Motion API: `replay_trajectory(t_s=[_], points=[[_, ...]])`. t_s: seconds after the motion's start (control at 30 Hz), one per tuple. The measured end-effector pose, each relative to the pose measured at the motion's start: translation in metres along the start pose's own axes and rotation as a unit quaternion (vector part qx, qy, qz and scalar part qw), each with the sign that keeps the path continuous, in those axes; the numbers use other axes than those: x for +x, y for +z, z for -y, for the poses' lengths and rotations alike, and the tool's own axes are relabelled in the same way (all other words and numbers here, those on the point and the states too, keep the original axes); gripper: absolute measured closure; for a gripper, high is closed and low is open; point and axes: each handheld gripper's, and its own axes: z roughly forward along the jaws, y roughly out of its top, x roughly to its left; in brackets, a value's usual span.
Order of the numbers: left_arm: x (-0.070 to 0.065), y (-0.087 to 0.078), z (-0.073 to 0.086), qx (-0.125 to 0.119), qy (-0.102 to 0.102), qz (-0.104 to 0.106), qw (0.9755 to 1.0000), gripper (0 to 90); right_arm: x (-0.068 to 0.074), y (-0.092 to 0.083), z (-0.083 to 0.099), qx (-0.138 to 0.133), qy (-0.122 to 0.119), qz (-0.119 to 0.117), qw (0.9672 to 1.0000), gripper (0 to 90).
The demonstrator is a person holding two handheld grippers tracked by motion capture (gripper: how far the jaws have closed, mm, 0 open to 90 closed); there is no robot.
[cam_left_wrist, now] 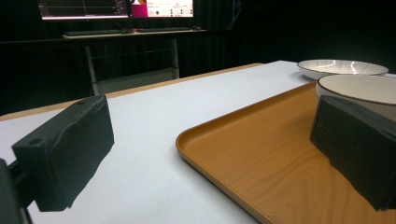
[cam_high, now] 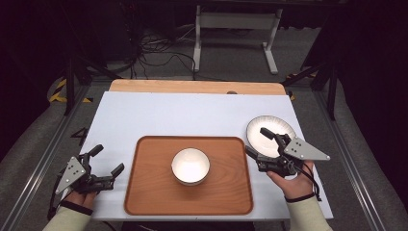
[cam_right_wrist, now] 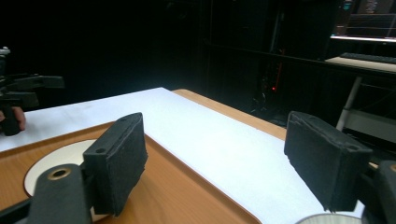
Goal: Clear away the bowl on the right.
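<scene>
Bowl [cam_high: 191, 166] on tray [cam_high: 149, 192], between open jaws.

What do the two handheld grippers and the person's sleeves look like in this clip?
Both the left gripper and the right gripper are black, each with two blocky rectangular jaws faced in dark foam-like padding and a grey three-cornered plate on top. A black cable trails from the right one. The person wears cream long sleeves with dark wristbands.

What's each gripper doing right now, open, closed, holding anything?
Left gripper: open, holding nothing, beside the tray.
Right gripper: open, holding nothing, over the plate's near edge.
</scene>
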Motion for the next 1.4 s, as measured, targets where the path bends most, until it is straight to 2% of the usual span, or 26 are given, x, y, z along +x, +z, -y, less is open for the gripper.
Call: replay_trajectory(t_s=[0.33,0.43,0.7,0.87,1.1,1.3,1.4], points=[[0.0,0.0,0.0,0.0,0.0,0.0,1.0,0.2,-0.009,-0.012,0.014,-0.003,-0.006,0.013,0.9999,20.1],[0.0,0.0,0.0,0.0,0.0,0.0,1.0,0.2,-0.01,-0.016,0.021,-0.006,-0.018,0.02,0.9996,19.2],[0.0,0.0,0.0,0.0,0.0,0.0,1.0,0.2,-0.011,-0.024,0.044,-0.001,-0.022,0.033,0.9992,17.3],[0.0,0.0,0.0,0.0,0.0,0.0,1.0,0.2,-0.011,-0.029,0.058,0.003,-0.013,0.043,0.999,16.0],[0.0,0.0,0.0,0.0,0.0,0.0,1.0,0.2,-0.016,-0.038,0.076,-0.012,0.011,0.052,0.9985,15.1],[0.0,0.0,0.0,0.0,0.0,0.0,1.0,0.2,-0.017,-0.041,0.087,-0.009,0.013,0.058,0.9982,14.5],[0.0,0.0,0.0,-0.001,0.0,0.0,1.0,0.2,-0.019,-0.042,0.093,-0.006,0.026,0.061,0.9978,14.4]])
